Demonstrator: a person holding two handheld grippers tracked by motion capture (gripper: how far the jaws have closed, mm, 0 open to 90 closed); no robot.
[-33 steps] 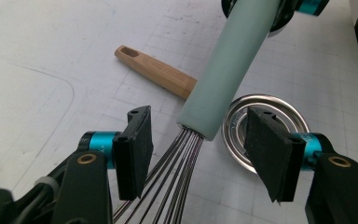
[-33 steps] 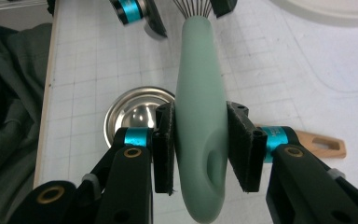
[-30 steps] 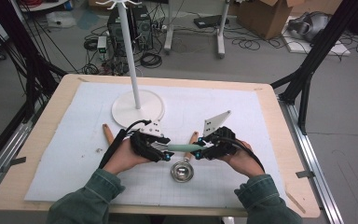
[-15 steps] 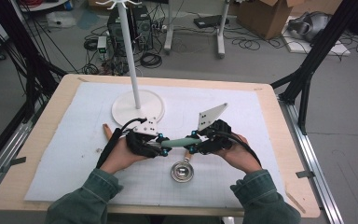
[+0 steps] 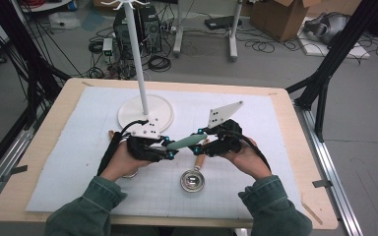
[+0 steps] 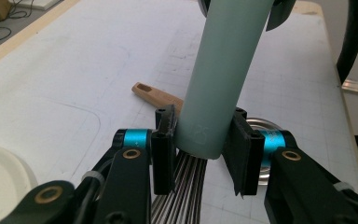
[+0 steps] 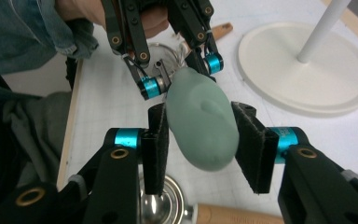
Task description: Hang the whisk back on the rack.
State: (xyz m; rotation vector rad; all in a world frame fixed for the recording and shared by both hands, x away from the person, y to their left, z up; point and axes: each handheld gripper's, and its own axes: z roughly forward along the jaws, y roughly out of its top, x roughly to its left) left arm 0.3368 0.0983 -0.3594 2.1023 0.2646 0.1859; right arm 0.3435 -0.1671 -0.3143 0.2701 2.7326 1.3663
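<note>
Spanning between both tongs, a whisk with a mint-green handle [image 5: 187, 142] hangs above the worktop [image 5: 295, 147], in front of the white stand base [image 5: 145, 112]. Left tongs [image 6: 204, 150] have just been closing and clamp the handle's wire end, steel wires [image 6: 179, 191] running down between the pads. Right tongs [image 7: 205, 147] have just been opening; the handle's rounded butt sits between them, left pad touching, right pad seemingly just clear. A steel measuring cup [image 5: 192, 180] lies below the whisk.

A white stand [image 5: 145, 112] is standing on the table [image 5: 285, 162]. A metal measuring cup [image 5: 192, 180] with a wooden handle is lying near the front edge.
</note>
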